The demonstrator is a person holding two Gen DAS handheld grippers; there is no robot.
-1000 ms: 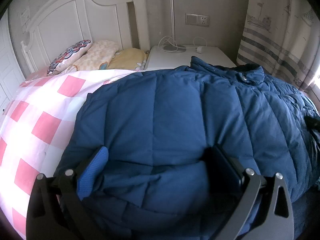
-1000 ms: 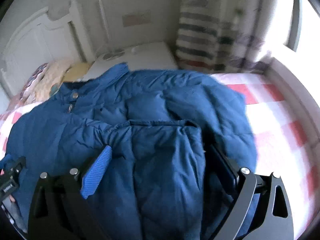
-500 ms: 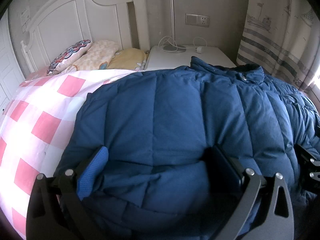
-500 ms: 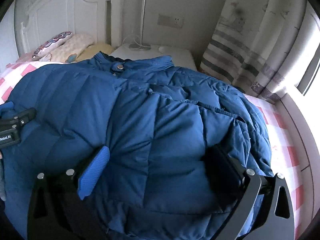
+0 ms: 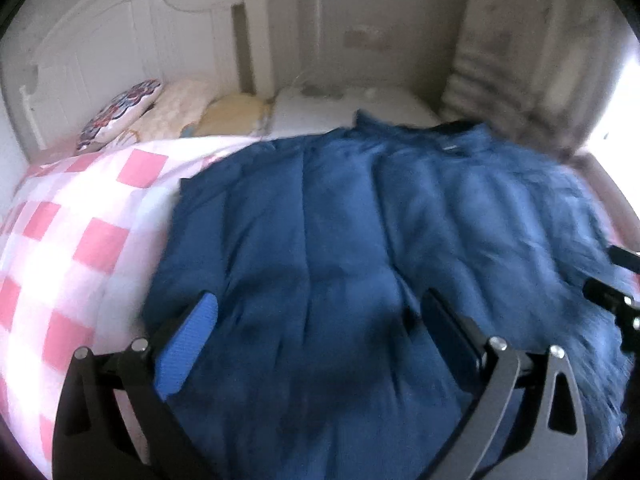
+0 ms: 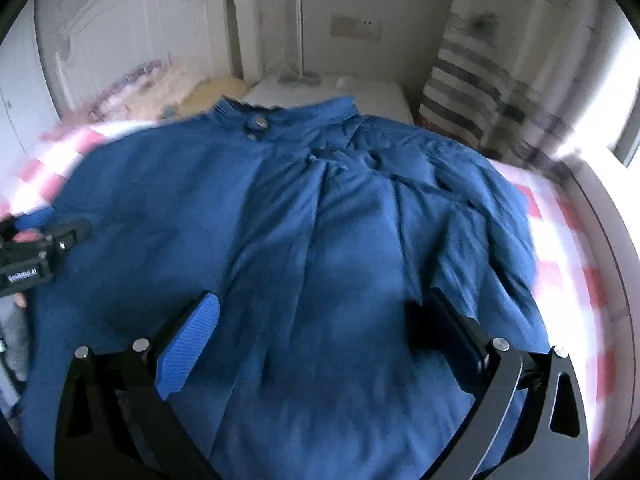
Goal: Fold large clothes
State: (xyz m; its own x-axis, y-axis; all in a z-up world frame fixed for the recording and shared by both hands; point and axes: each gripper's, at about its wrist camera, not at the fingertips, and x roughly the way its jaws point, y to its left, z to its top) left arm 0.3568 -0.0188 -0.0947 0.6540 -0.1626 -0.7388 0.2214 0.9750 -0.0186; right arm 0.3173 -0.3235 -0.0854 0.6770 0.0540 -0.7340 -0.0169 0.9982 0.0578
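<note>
Item: jacket point(image 6: 320, 248), blue, quilted, puffy; lies collar-away on the checked bed point(image 5: 80, 240), right side rumpled inward.
Step, judged: between folds, both sides apparently turned in.
Left claw point(image 5: 316, 320): wide, holding nothing. Right claw point(image 6: 316, 320): wide, holding nothing.
Next: grip the near hem, fold toward collar.
</note>
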